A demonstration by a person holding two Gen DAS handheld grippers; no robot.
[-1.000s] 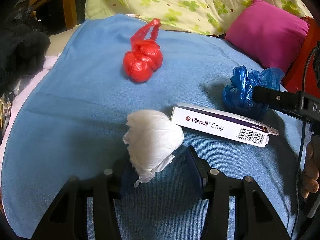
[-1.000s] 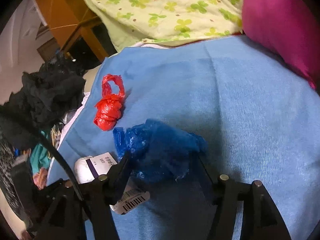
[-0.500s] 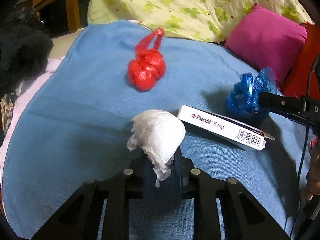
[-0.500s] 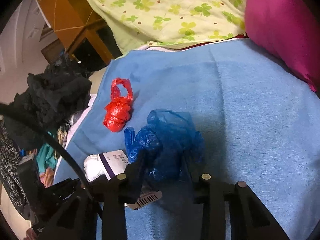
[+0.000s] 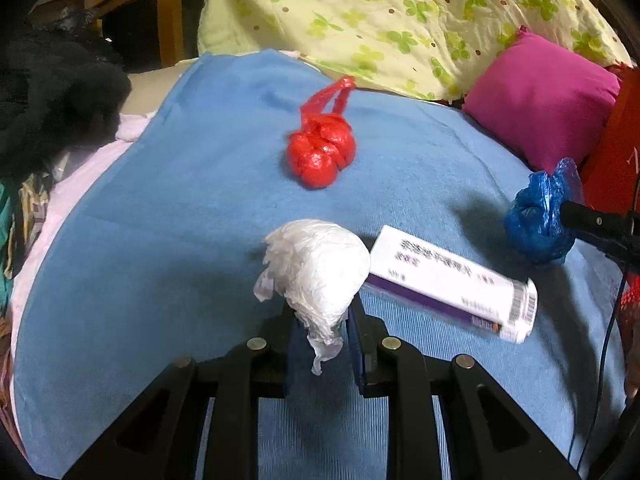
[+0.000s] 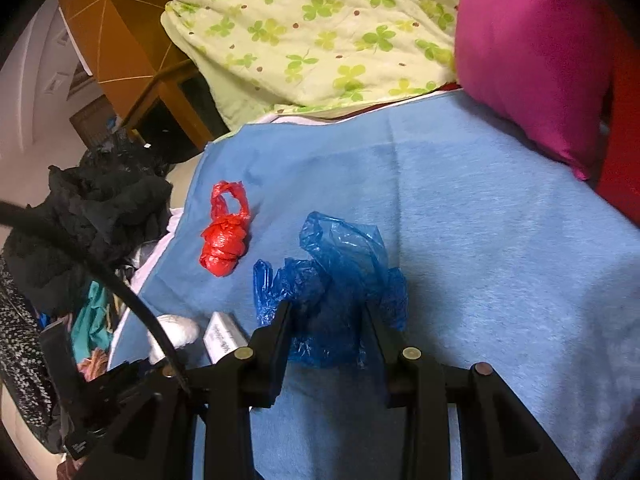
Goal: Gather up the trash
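Observation:
My left gripper [image 5: 320, 320] is shut on a crumpled white tissue wad [image 5: 316, 268] and holds it above the blue blanket [image 5: 180, 208]. My right gripper [image 6: 326, 316] is shut on a crumpled blue plastic bag [image 6: 336, 264], which also shows at the right of the left wrist view [image 5: 540, 216]. A knotted red plastic bag [image 5: 322, 152] lies on the blanket further back; the right wrist view shows it too [image 6: 224, 240]. A white and purple medicine box [image 5: 452, 280] lies tilted beside the tissue wad.
A magenta pillow [image 5: 544, 116] and a green clover-print quilt [image 5: 380, 20] lie at the back. Black clothing [image 5: 52, 96] is piled at the left edge. A wooden cabinet [image 5: 140, 0] stands behind. A red surface [image 5: 616, 160] borders the right.
Both grippers closed, the left on the tissue wad and the right on the blue bag, and both lifted their loads. The medicine box rolled onto another face.

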